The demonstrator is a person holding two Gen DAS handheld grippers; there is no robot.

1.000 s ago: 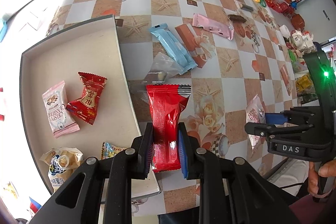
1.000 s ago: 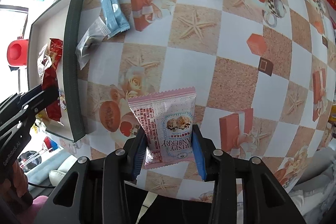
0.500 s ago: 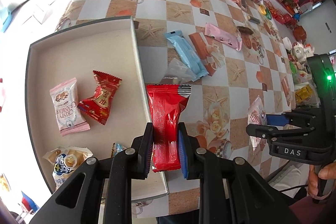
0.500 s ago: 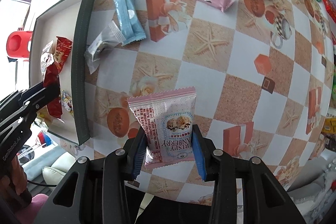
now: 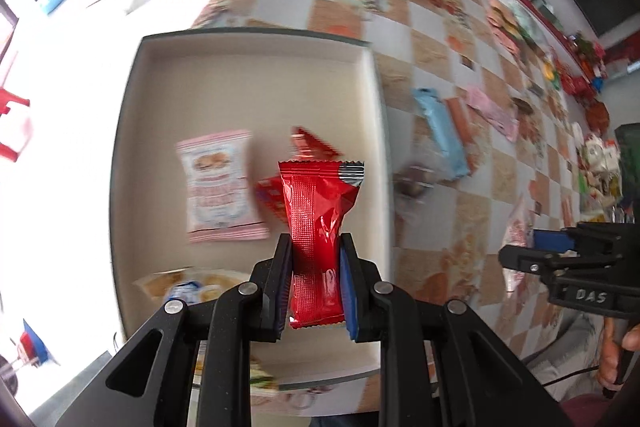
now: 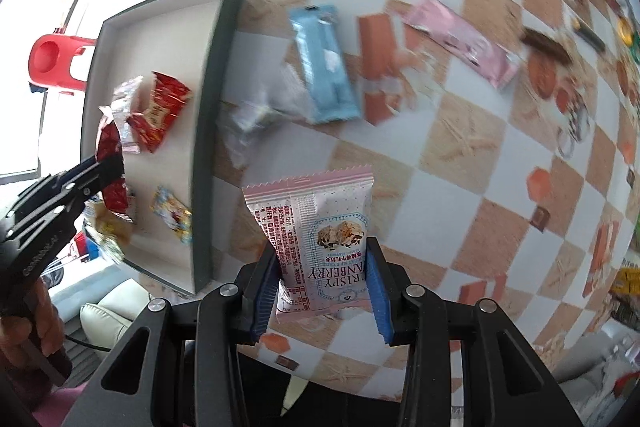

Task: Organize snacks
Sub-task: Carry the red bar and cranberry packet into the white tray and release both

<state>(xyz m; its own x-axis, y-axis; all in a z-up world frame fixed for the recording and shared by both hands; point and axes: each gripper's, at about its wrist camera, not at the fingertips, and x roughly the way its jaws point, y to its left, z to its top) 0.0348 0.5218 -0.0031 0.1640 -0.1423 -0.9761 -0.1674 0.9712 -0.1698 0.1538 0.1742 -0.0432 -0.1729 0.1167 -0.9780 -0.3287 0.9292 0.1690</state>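
I have the left tongs (image 5: 316,279) clamped on the red pack (image 5: 318,223), which hangs over the tray (image 5: 256,39), above its right half. The right tongs (image 6: 322,291) are clamped on the pink pack (image 6: 320,227), over the worktop (image 6: 460,155) and just right of the tray wall.

My worries:
- The red pack is pinched low on its body and stands tall. If I let it go from this height, I reckon it could topple onto the red snack (image 5: 310,147) and pink snack (image 5: 220,187) lying at about 11 o'clock from it, or bounce toward the wall at 3 o'clock.
- The picture is smeared, so I judge the drop point poorly; releasing while travelling could fling the pack.
- The pink pack sits outside the tray. Opening the right tongs here would put it back on the worktop.
- Both tongs are near each other; bringing the right ones over at 9 o'clock risks a knock.
- The blue bar (image 6: 324,67) and a clear wrapper (image 6: 256,115) lie beside the wall at 12 o'clock and could be swept.
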